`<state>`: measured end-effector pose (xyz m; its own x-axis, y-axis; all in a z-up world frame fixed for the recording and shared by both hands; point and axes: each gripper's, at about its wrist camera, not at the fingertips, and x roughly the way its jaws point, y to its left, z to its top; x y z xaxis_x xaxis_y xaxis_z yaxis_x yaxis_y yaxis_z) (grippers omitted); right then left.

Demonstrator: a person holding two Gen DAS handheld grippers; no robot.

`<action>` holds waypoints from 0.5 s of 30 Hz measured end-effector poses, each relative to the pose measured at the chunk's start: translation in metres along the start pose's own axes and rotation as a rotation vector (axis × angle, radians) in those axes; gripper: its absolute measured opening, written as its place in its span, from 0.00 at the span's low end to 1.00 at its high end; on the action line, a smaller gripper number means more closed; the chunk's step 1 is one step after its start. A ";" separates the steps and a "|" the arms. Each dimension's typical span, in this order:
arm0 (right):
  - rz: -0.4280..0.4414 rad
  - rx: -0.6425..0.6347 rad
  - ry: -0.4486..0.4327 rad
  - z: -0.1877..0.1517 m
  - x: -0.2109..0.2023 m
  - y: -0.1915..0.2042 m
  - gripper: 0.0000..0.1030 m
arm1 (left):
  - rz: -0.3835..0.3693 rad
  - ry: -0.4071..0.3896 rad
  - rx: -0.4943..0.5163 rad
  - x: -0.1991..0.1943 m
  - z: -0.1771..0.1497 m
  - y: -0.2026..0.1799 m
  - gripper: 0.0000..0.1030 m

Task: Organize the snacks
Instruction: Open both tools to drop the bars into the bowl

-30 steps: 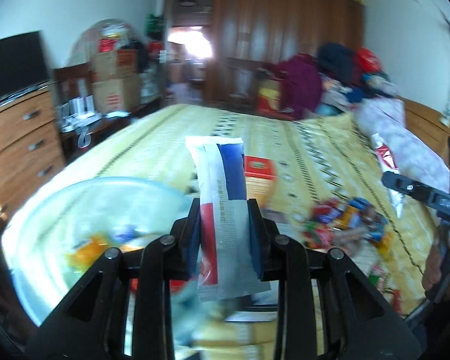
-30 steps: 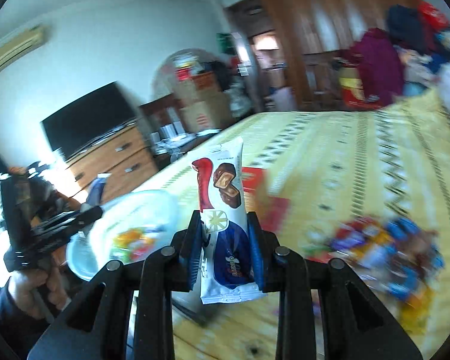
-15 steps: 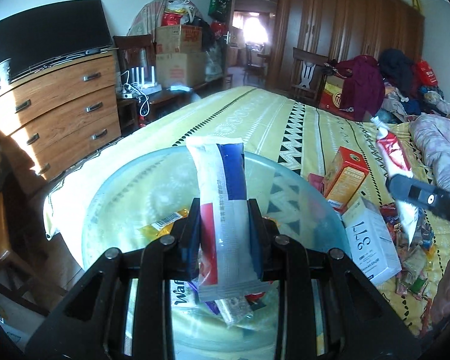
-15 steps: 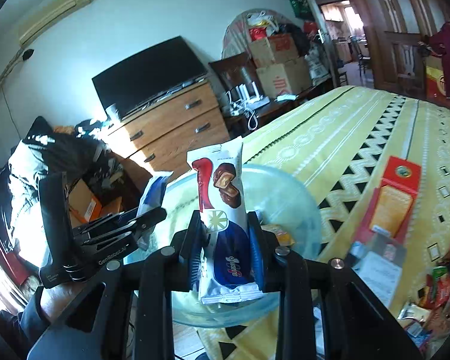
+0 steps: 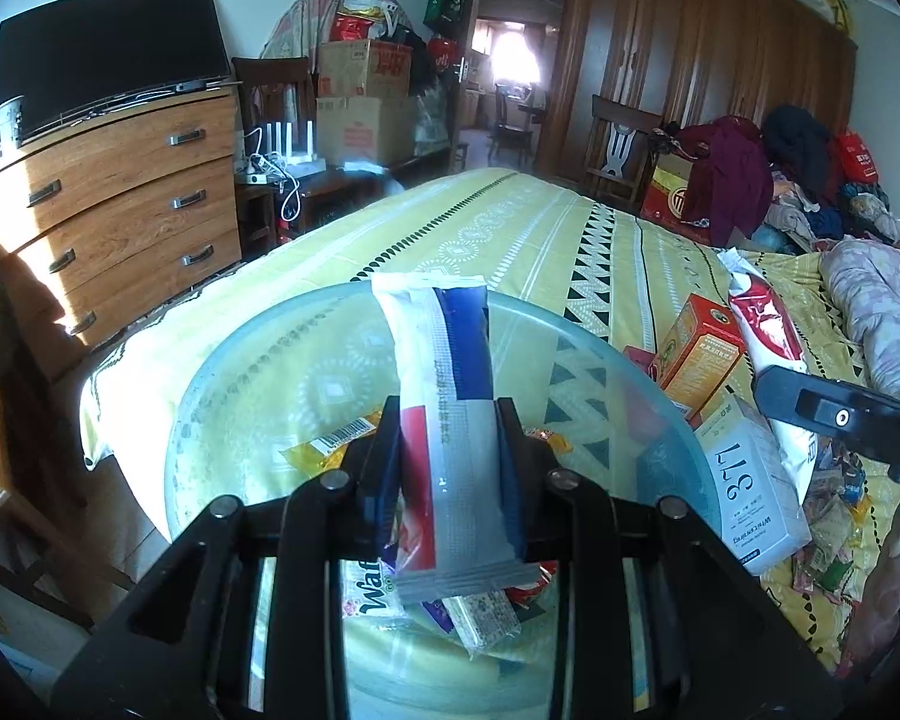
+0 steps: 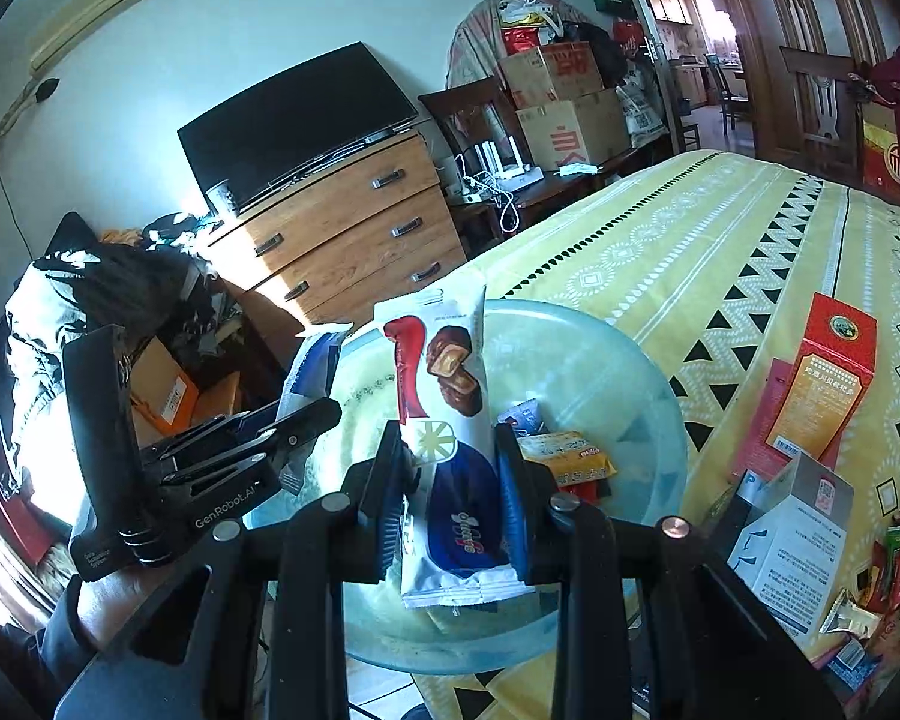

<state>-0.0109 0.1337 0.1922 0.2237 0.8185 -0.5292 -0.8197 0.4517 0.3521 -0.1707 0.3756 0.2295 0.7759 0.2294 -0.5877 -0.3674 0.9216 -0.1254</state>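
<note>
My left gripper (image 5: 450, 450) is shut on a white, blue and red snack packet (image 5: 444, 396), held upright over a clear glass bowl (image 5: 258, 360) with several wrapped snacks in it. My right gripper (image 6: 450, 468) is shut on a white chocolate snack packet (image 6: 444, 414), held upright over the same bowl (image 6: 618, 372). The left gripper (image 6: 306, 414) shows at the bowl's left side in the right wrist view. The right gripper's side (image 5: 834, 420) shows at the right of the left wrist view.
The bowl sits at the corner of a bed with a yellow patterned cover (image 5: 528, 240). An orange box (image 5: 699, 354), a white box (image 5: 750, 492) and a heap of small wrapped snacks (image 5: 828, 546) lie to the right. A wooden dresser (image 5: 114, 204) stands left.
Both grippers have swung left from the snack heap to above the bowl, each still holding its packet. In the last half second they moved only a little.
</note>
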 end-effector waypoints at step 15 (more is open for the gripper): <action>0.011 0.006 0.013 -0.003 0.009 0.002 0.31 | 0.003 0.010 0.003 0.005 -0.001 0.004 0.28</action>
<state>-0.0121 0.1407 0.1854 0.2082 0.8189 -0.5349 -0.8191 0.4449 0.3623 -0.1691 0.3803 0.2251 0.7698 0.2289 -0.5958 -0.3679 0.9219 -0.1212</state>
